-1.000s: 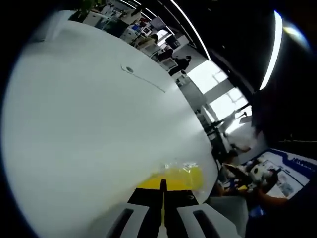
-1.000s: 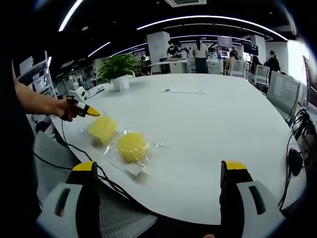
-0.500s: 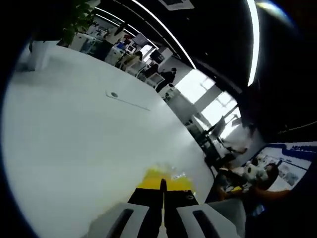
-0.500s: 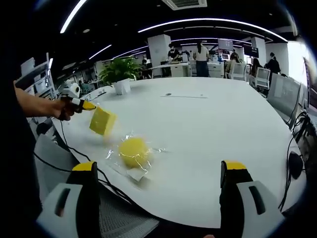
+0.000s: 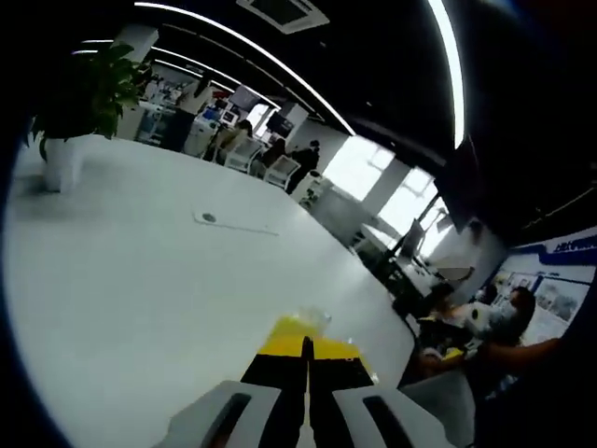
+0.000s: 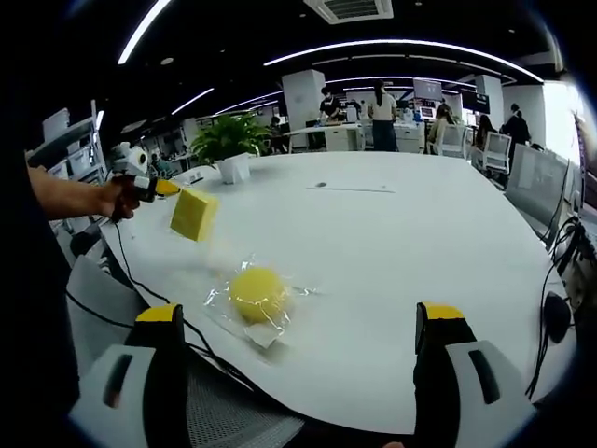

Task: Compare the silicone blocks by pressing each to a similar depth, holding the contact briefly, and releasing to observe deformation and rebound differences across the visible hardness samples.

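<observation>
My left gripper point(image 5: 306, 349) is shut on a square yellow silicone block point(image 5: 297, 329), which sticks out just past its closed jaws. In the right gripper view a hand holds that left gripper point(image 6: 149, 188) at the left, and the square block point(image 6: 194, 215) hangs tilted in the air above the white table point(image 6: 401, 233). A round yellow block point(image 6: 256, 293) lies on the table in crinkled clear wrap. My right gripper point(image 6: 300, 319) is open, its jaws wide apart at the table's near edge, with nothing between them.
A potted plant point(image 6: 229, 149) stands at the table's far left and is also in the left gripper view point(image 5: 67, 112). A small round grommet point(image 6: 322, 186) sits mid-table. Black cables point(image 6: 140, 280) hang off the near left edge. Chairs, desks and people fill the background.
The left gripper has lifted the square block off the table, up and away from the round block. The round block and the right gripper have stayed put.
</observation>
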A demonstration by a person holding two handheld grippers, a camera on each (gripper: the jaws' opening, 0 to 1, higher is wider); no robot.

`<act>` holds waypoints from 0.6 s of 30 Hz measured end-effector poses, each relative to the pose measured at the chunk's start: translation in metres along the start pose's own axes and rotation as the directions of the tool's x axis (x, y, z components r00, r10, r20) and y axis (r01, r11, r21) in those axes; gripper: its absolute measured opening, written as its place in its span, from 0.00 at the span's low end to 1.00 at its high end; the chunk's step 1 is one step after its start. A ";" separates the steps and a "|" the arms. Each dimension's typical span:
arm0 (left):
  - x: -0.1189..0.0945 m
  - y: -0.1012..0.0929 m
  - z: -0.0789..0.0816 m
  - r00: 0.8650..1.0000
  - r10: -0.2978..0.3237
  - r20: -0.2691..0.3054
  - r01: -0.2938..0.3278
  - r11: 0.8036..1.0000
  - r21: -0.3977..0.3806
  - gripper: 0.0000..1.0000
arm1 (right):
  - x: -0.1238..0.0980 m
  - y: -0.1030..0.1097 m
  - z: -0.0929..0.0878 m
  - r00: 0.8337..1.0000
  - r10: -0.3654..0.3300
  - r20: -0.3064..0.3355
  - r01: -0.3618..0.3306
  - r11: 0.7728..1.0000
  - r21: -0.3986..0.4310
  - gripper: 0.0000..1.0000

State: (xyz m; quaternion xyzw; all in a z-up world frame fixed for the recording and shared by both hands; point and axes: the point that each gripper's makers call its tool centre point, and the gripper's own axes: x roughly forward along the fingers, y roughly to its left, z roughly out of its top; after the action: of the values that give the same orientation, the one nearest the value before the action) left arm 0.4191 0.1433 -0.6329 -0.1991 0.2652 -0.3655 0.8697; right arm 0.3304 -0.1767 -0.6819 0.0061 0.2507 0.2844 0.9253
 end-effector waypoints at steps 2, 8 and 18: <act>-0.003 -0.004 0.008 1.000 -0.004 0.013 0.003 1.000 0.023 0.00 | 0.000 0.000 0.001 1.000 0.001 0.005 -0.001 1.000 0.004 0.97; -0.014 -0.019 0.040 0.998 -0.015 0.061 0.009 0.996 0.090 0.00 | 0.001 0.003 0.009 1.000 0.008 0.023 -0.008 1.000 0.006 0.97; -0.030 -0.045 0.077 0.991 -0.047 0.129 0.030 0.990 0.136 0.00 | 0.002 0.012 0.036 0.997 0.041 0.071 -0.041 0.999 -0.011 0.97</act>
State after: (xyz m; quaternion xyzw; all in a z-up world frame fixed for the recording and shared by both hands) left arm 0.4245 0.1481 -0.5389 -0.1690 0.1782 -0.3853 0.8895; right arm 0.3423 -0.1602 -0.6498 0.0173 0.2160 0.3042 0.9276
